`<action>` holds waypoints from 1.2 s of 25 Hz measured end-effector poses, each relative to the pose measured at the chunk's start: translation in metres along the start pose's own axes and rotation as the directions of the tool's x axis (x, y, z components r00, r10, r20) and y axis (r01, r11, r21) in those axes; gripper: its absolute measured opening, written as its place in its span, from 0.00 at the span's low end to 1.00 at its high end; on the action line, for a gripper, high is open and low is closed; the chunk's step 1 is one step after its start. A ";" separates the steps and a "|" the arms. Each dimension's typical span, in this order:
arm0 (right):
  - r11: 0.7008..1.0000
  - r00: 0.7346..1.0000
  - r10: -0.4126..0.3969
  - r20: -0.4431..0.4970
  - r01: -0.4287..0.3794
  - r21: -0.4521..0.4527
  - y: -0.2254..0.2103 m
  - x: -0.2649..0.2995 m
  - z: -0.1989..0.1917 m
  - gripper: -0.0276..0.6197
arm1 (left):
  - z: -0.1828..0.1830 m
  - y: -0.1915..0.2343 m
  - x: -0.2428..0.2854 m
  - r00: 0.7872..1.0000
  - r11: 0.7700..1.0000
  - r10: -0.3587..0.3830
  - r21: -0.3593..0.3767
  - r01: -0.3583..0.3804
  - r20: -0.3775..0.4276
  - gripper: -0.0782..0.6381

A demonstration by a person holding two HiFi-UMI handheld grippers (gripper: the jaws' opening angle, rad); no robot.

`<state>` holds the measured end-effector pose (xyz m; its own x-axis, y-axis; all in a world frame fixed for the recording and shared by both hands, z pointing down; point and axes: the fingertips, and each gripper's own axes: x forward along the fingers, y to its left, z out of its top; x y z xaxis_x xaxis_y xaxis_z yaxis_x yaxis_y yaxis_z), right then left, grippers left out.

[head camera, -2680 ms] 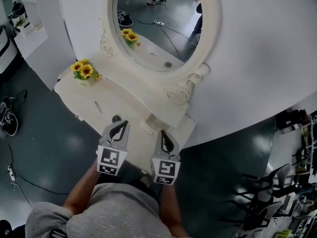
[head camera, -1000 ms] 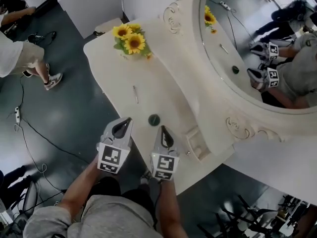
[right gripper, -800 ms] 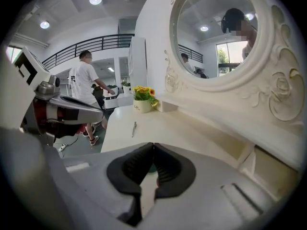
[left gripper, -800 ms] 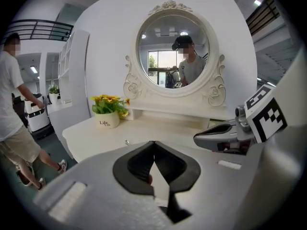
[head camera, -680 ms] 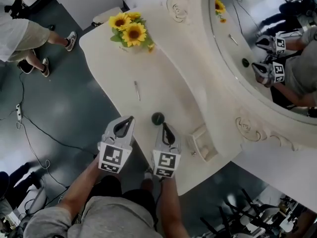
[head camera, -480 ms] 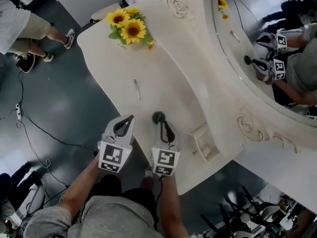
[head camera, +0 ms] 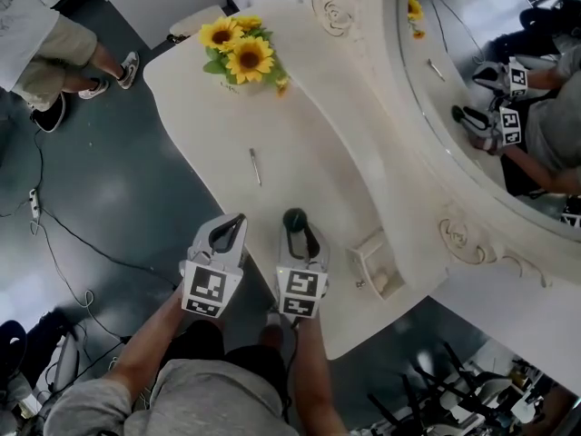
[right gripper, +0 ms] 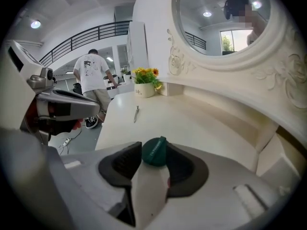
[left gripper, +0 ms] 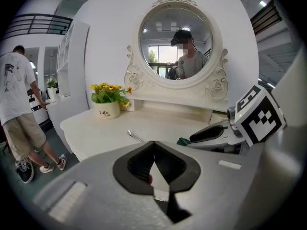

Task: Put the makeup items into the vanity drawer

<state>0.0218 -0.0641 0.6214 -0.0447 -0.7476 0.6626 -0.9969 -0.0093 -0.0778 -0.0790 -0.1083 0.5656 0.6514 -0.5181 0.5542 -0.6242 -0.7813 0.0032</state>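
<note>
A white bottle with a green cap (head camera: 293, 218) (right gripper: 154, 152) stands on the cream vanity top (head camera: 300, 143), near its front edge. My right gripper (head camera: 298, 230) (right gripper: 153, 146) straddles it; its jaws have just been opening and stand open with the bottle between them. The cap (left gripper: 183, 141) also peeks out beside that gripper in the left gripper view. My left gripper (head camera: 238, 218) (left gripper: 153, 143) hangs to the left, over the table's edge, shut on nothing. A thin silver stick (head camera: 255, 166) (right gripper: 136, 113) lies farther back. A small drawer (head camera: 363, 257) stands open at the right.
A pot of sunflowers (head camera: 238, 57) (left gripper: 108, 110) sits at the far left corner of the vanity. The oval mirror (head camera: 490, 89) in its carved frame rises along the right. A person (head camera: 36, 44) walks on the dark floor at the left, where cables (head camera: 36, 207) lie.
The right gripper has slid forward to the green-capped bottle and its jaws have spread round it. Both grippers have sunk toward the vanity top. The person at the left has walked on.
</note>
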 end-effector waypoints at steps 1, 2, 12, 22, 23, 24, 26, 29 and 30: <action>1.000 1.000 -0.005 -0.005 0.005 -0.005 -0.001 0.000 0.000 0.27 | 0.000 0.000 0.000 1.000 1.000 0.000 -0.001 0.000 0.000 0.12; 1.000 1.000 -0.012 -0.011 0.011 -0.014 -0.002 0.001 -0.001 0.25 | 0.000 0.001 0.000 1.000 1.000 0.001 -0.001 -0.001 0.000 0.12; 0.999 0.999 -0.028 -0.021 0.027 -0.047 -0.003 0.002 -0.001 0.05 | -0.001 0.004 -0.006 1.000 1.000 0.003 0.002 -0.003 0.004 0.12; 0.998 0.996 -0.051 0.068 0.054 -0.043 -0.009 -0.039 0.026 0.05 | 0.029 -0.011 -0.021 0.998 0.999 -0.009 0.035 0.007 0.059 0.12; 0.997 0.995 -0.058 0.078 0.061 -0.042 -0.012 -0.044 0.029 0.05 | 0.034 -0.014 -0.023 0.998 0.999 -0.014 0.040 0.011 0.066 0.12; 0.997 0.994 -0.065 0.087 0.068 -0.040 -0.014 -0.050 0.033 0.05 | 0.038 -0.018 -0.024 0.997 0.999 -0.019 0.045 0.016 0.074 0.12; 0.996 0.991 -0.079 0.106 0.083 -0.034 -0.019 -0.061 0.038 0.05 | 0.046 -0.025 -0.027 0.996 0.998 -0.031 0.057 0.026 0.087 0.12; 0.993 0.985 -0.109 0.131 0.113 -0.027 -0.030 -0.076 0.044 0.05 | 0.059 -0.038 -0.027 0.993 0.996 -0.056 0.078 0.047 0.108 0.12; 0.992 0.983 -0.120 0.137 0.124 -0.024 -0.034 -0.081 0.045 0.05 | 0.063 -0.042 -0.027 0.991 0.995 -0.065 0.085 0.055 0.115 0.12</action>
<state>0.0621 -0.0332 0.5369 0.0840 -0.8249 0.5590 -0.9960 -0.0858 0.0232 -0.0432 -0.0835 0.4982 0.7356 -0.5030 0.4538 -0.5486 -0.8353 -0.0366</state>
